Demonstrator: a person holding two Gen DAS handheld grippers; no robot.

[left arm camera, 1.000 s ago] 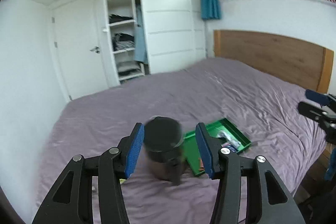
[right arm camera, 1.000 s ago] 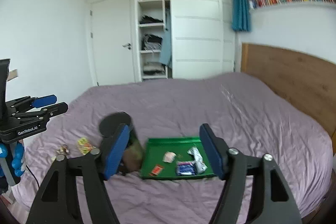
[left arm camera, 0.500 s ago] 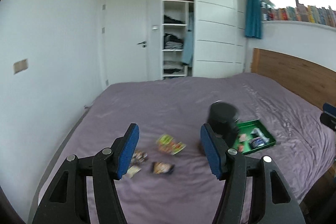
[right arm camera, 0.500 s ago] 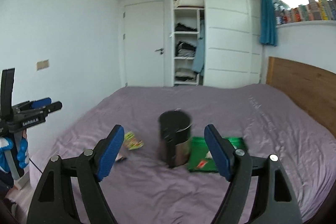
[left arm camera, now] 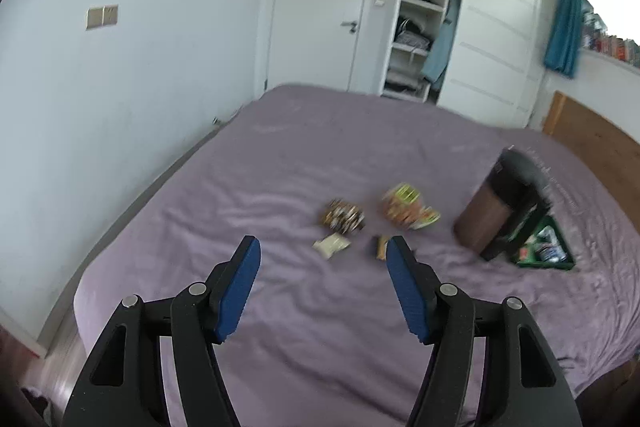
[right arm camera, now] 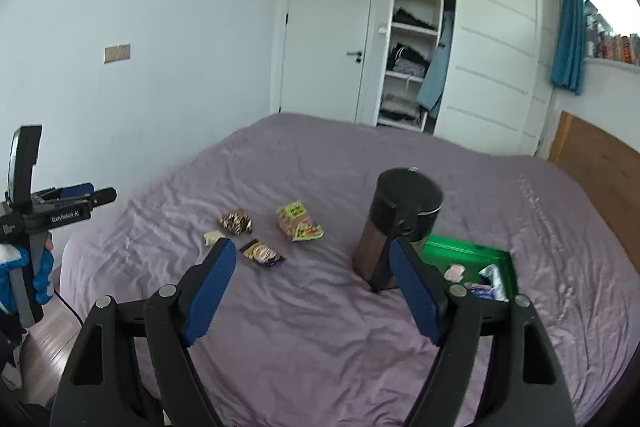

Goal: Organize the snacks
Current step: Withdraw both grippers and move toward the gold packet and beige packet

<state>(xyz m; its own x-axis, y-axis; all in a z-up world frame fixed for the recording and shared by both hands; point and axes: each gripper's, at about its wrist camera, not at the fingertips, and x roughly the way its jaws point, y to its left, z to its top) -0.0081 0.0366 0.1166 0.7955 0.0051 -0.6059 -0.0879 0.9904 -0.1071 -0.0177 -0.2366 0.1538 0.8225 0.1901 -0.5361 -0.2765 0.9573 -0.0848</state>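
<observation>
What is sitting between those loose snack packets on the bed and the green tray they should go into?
A tall dark canister stands on the purple bed, right beside the green tray and between it and the loose snack packets. Carrying a packet over means going above or around it. Both grippers, left and right, are open and empty.

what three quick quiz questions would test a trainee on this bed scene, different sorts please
1. True or false: the green tray is empty.
2. How many snack packets lie loose on the purple bedsheet? A) two B) four C) six
3. Fill in: the dark cylindrical bin stands directly beside the ____.

Key:
1. False; small items lie in it.
2. B; the green packet, striped packet, dark packet and white packet.
3. Green tray.
</observation>
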